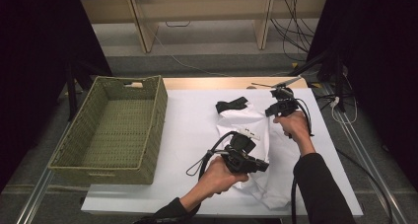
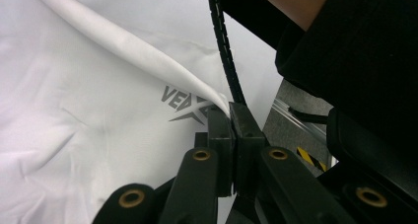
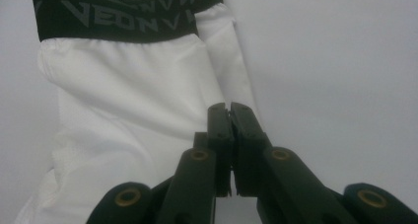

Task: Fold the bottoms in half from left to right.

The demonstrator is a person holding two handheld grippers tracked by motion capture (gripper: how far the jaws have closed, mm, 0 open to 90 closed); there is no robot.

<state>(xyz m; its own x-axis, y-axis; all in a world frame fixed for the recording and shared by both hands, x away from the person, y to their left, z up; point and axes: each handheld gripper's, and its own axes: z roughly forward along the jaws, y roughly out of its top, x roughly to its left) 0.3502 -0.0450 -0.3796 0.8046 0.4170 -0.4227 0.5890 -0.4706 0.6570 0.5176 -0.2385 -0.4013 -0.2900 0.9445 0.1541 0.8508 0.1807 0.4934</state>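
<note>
Shorts [image 1: 256, 150], white with black waistband [image 1: 231, 104], lie mid-table right of the basket [image 1: 113, 130]. Left gripper [image 2: 229, 116] is clamped on a fabric fold; right gripper [image 3: 229, 116] is closed at the side edge, seemingly pinching it. Best to keep both pinches firm, pull evenly and fold flat.

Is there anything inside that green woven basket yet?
No, the green basket at the table's left shows only its bare woven floor, while the white garment lies outside it on the table.
</note>
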